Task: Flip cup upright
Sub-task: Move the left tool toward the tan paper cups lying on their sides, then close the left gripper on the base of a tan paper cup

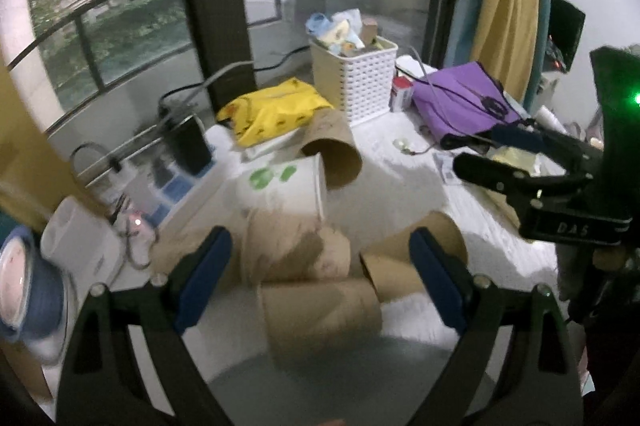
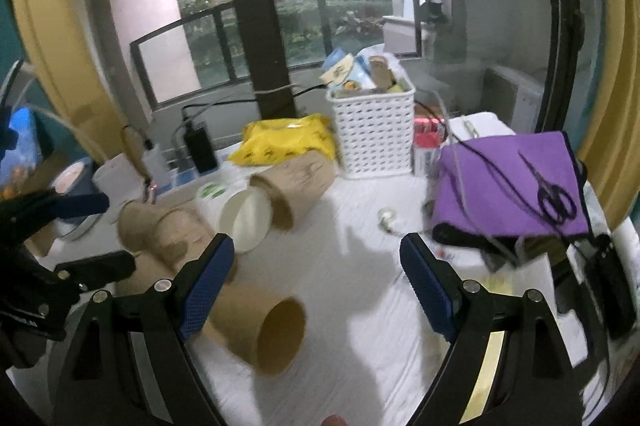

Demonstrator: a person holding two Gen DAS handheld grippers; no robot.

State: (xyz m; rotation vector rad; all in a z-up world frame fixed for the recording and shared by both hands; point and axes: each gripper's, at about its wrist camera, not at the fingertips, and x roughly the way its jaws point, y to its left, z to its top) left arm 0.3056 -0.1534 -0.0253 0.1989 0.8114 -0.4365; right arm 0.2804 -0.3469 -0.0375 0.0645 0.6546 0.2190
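Several paper cups lie on their sides on the white table. A white cup with green marks (image 1: 286, 186) (image 2: 240, 212) lies beside a brown cup (image 1: 332, 150) (image 2: 298, 182) at the back. Nearer brown cups (image 1: 296, 254) (image 1: 320, 314) lie between my left gripper's open fingers. Another brown cup (image 1: 416, 254) (image 2: 264, 330) lies with its mouth open toward the right gripper. My left gripper (image 1: 320, 266) is open and empty above the pile. My right gripper (image 2: 316, 274) is open and empty; it also shows at the right of the left wrist view (image 1: 516, 162).
A white basket (image 1: 356, 78) (image 2: 374, 134) full of packets stands behind the cups. A yellow bag (image 1: 276, 110) (image 2: 288, 138) lies left of it. A purple pouch (image 1: 460, 98) (image 2: 512, 186) with scissors (image 2: 554, 198) lies right. Chargers, cables and a bowl (image 1: 24, 286) crowd the left edge.
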